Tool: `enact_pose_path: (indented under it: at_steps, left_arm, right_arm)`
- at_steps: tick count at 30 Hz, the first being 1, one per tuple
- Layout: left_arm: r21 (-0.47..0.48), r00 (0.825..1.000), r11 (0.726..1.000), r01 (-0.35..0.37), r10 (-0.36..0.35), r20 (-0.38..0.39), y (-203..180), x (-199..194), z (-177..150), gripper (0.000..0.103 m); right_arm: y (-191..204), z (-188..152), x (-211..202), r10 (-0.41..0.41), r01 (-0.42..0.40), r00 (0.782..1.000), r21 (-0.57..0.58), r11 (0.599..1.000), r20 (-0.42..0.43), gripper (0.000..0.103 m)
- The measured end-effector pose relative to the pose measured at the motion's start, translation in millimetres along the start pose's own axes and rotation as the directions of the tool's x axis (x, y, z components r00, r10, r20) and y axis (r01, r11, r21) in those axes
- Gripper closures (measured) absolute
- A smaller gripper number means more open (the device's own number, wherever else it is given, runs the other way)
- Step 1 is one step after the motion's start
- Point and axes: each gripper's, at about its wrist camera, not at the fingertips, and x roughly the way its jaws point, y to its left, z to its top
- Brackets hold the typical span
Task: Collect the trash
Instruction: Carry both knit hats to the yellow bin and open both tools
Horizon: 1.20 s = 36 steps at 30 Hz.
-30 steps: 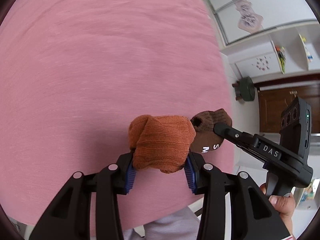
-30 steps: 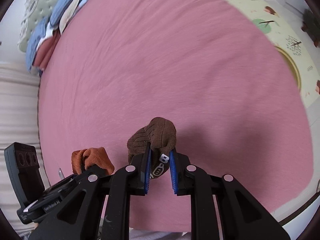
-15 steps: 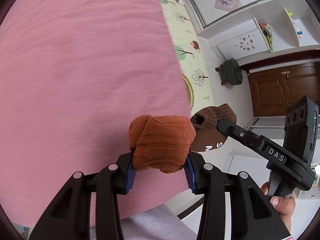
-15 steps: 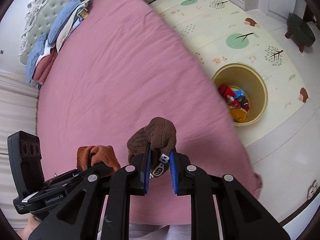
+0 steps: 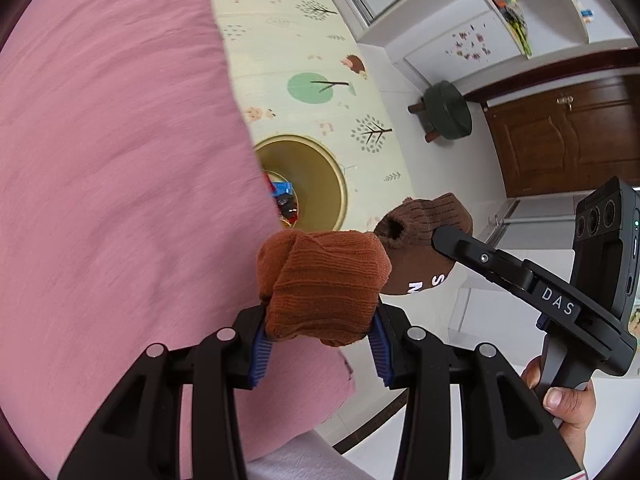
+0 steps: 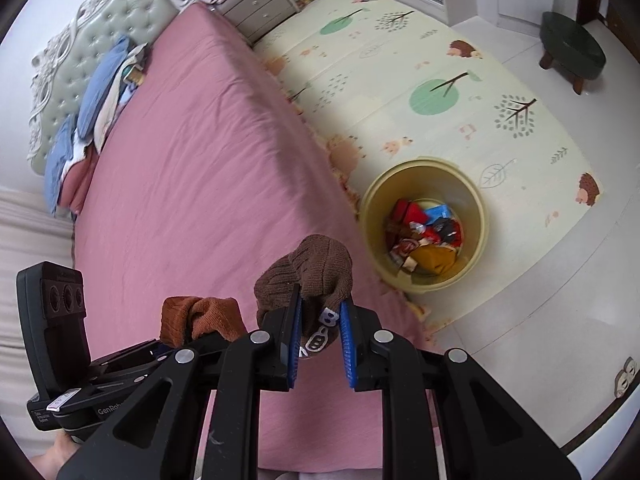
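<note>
My left gripper [image 5: 318, 346] is shut on a balled orange-brown sock [image 5: 324, 284], held in the air over the pink bed's corner. My right gripper [image 6: 319, 346] is shut on a dark brown sock [image 6: 312, 268] with white letters, just to the right of the left one; it shows in the left wrist view [image 5: 420, 240] too. A yellow round bin [image 6: 476, 204] stands on the floor beside the bed, ahead and to the right, holding several colourful items. In the left wrist view the bin [image 5: 328, 176] is partly hidden by the bed's edge.
The pink bed [image 6: 192, 184] fills the left, with folded clothes [image 6: 100, 96] at the headboard. A patterned play mat [image 6: 440, 80] lies under the bin. A dark green stool [image 6: 572, 48] stands at the far right. A grey nightstand [image 6: 256, 8] is beyond the bed. A brown door [image 5: 568, 128] is at the right.
Both grippers, each still holding its sock, have swung right from over the bed toward its edge. The floor mat and the yellow bin have come into view.
</note>
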Motion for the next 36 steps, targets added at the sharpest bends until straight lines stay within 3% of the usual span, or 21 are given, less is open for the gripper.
enact_pose_path:
  at_steps: [16, 17, 18, 19, 20, 27, 36]
  left_arm:
    - [0.140, 0.993, 0.990, -0.021, 0.037, -0.111, -67, 76, 69, 0.058]
    - [0.154, 0.993, 0.988, -0.027, 0.044, -0.109, -69, 78, 71, 0.050]
    - [0.167, 0.993, 0.985, -0.041, 0.059, -0.103, -71, 80, 75, 0.042]
    - [0.169, 0.992, 0.984, -0.054, 0.072, -0.101, -72, 82, 77, 0.019]
    - [0.164, 0.991, 0.984, -0.067, 0.085, -0.103, -73, 85, 81, 0.013]
    - [0.146, 0.987, 0.985, -0.089, 0.107, -0.123, -67, 90, 88, 0.013]
    - [0.116, 0.990, 0.991, -0.062, 0.076, -0.117, -57, 70, 79, 0.013]
  right_arm:
    - [-71, 59, 6, -0.069, 0.070, 0.998, 0.056, 0.996, -0.009, 0.082]
    - [-73, 64, 6, -0.076, 0.076, 0.997, 0.055, 0.996, -0.007, 0.081]
    - [-76, 68, 7, -0.078, 0.078, 0.997, 0.058, 0.995, -0.008, 0.069]
    - [-78, 71, 7, -0.077, 0.077, 0.997, 0.067, 0.995, -0.008, 0.058]
    - [-82, 74, 7, -0.074, 0.074, 0.997, 0.083, 0.994, -0.004, 0.044]
    - [-93, 86, 2, -0.086, 0.084, 0.996, 0.118, 0.989, 0.010, 0.044]
    - [-75, 79, -3, -0.070, 0.070, 0.998, 0.107, 0.992, 0.000, 0.043]
